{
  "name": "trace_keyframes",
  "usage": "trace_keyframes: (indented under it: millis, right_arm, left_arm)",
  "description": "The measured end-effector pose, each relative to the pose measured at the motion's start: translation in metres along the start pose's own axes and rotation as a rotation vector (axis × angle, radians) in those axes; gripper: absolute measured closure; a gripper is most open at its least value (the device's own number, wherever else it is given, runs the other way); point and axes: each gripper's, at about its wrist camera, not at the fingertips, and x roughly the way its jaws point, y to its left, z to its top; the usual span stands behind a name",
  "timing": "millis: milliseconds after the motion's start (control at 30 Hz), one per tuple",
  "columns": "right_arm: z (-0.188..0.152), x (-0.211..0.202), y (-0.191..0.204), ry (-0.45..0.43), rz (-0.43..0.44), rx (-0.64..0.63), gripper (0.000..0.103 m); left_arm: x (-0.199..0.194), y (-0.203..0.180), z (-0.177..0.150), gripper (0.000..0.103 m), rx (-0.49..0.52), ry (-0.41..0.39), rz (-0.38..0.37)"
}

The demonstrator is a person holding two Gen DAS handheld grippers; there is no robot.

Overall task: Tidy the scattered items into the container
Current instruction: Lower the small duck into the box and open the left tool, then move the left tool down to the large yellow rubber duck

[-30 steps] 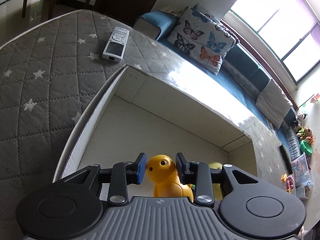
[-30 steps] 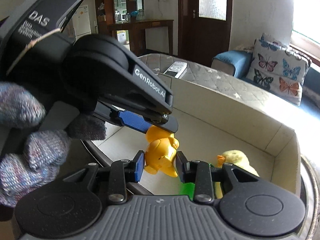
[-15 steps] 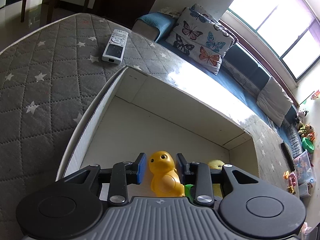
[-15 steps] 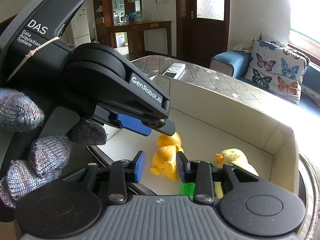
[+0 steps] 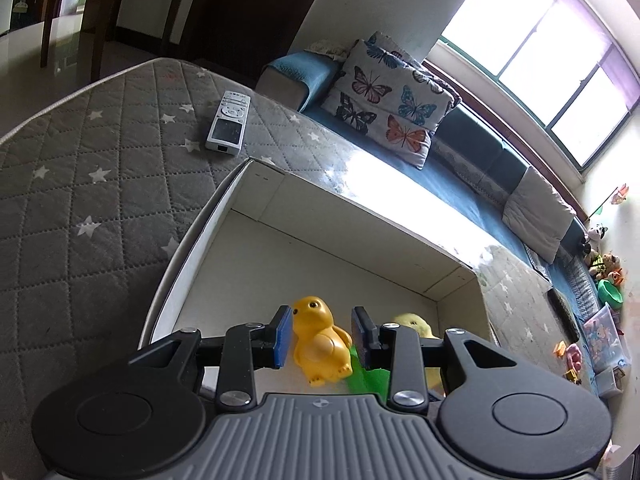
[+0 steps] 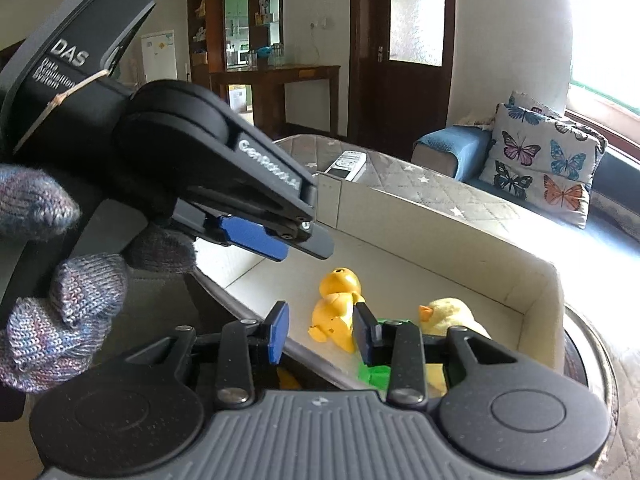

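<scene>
An orange-yellow toy duck (image 5: 320, 342) lies on the floor of the white cardboard box (image 5: 256, 196), free of both grippers. In the right wrist view the duck (image 6: 336, 308) shows on its side beyond my right gripper (image 6: 320, 332). That gripper's jaws are opening and its pads do not touch the duck. My left gripper (image 6: 280, 242), held by a gloved hand (image 6: 60, 308), hovers open above the box's near-left corner with nothing between its fingers. In its own view my left gripper (image 5: 320, 332) frames the duck from above.
A yellow plush chick (image 6: 452, 312) and a green item (image 6: 374, 376) also lie in the box. A white remote (image 5: 229, 123) rests on the grey star-quilted tabletop beyond the box. A sofa with a butterfly cushion (image 5: 392, 116) stands behind.
The right gripper let go of the duck, which dropped onto the box floor. Both grippers then drew back and up, and the right jaws stand wider.
</scene>
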Motion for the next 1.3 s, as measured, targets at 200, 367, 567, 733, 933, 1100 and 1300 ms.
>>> trace_keyframes:
  millis: [200,367,567,733,933,1100,1300]
  right_arm:
    - [-0.007,-0.023,0.006,-0.037,-0.015,-0.010,0.058]
    - [-0.022,-0.040,0.011,-0.050,-0.025,-0.015,0.045]
    - [-0.042,-0.054,0.014,-0.043,-0.020,0.006,0.042]
    - [-0.059,-0.061,0.023,-0.027,-0.011,0.020,0.039]
    - [-0.071,-0.058,0.038,-0.003,0.010,0.023,0.037]
    - [-0.074,-0.047,0.047,0.027,0.021,0.020,0.037]
    - [-0.078,-0.038,0.055,0.063,0.025,0.014,0.037]
  left_arm:
    - [-0.023,-0.003,-0.010,0.068,0.012,-0.031,-0.008]
    - [-0.038,-0.002,-0.026,0.068,0.014,-0.038,-0.013]
    - [-0.051,0.006,-0.046,0.068,0.000,-0.038,-0.013]
    - [-0.054,0.012,-0.061,0.068,-0.010,-0.020,-0.009]
    - [-0.049,0.023,-0.075,0.068,-0.035,0.013,0.001]
    - [-0.043,0.027,-0.084,0.068,-0.047,0.043,-0.008]
    - [-0.034,0.029,-0.092,0.068,-0.053,0.087,-0.032]
